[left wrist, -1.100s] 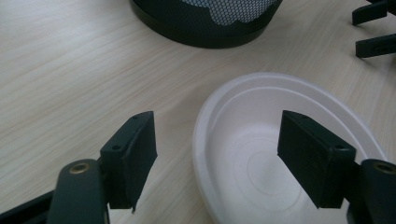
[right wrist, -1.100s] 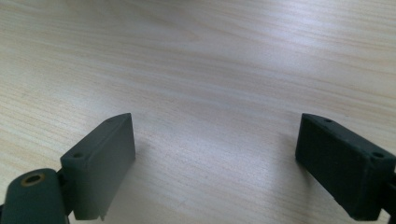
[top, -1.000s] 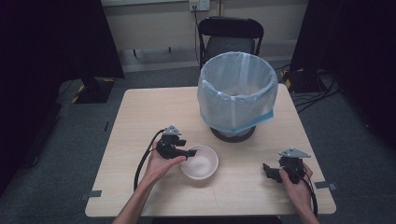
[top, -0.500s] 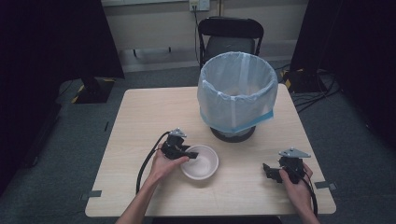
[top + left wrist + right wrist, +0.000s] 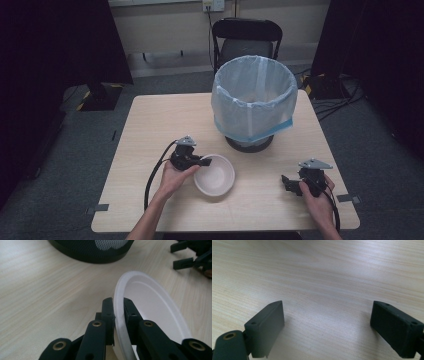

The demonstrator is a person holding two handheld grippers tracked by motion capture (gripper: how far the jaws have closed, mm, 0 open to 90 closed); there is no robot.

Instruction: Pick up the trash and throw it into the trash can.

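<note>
Left gripper (image 5: pixel 202 161) has its jaws closed on the near-left rim of the bowl (image 5: pixel 215 175): in the left gripper view one jaw sits outside the wall and the other inside, with the white rim (image 5: pixel 119 315) pinched between them and no gap visible on either side. The bowl extends ahead and to the right of these jaws, its open side tipped toward the inner jaw in that view; in the high view it appears to sit on the surface (image 5: pixel 150 125), and I cannot tell whether the far edge is lifted. It looks empty. The bin (image 5: pixel 254 97), lined with a pale bag, stands beyond the bowl, farther ahead of the left jaws and a little to their right, with its dark base (image 5: pixel 92 251) across the top of the left gripper view. Judgement: any carry toward the bin runs forward and upward from the grip, and the bin's rim is high above the jaws, so the lift comes first. Right gripper (image 5: pixel 292 184) rests well apart, to the right of the bowl, jaws spread wide and holding nothing, bare wood (image 5: pixel 324 285) between them. The left hand is clearly the nearer one; the right stands off and is not placed to support the far rim.
</note>
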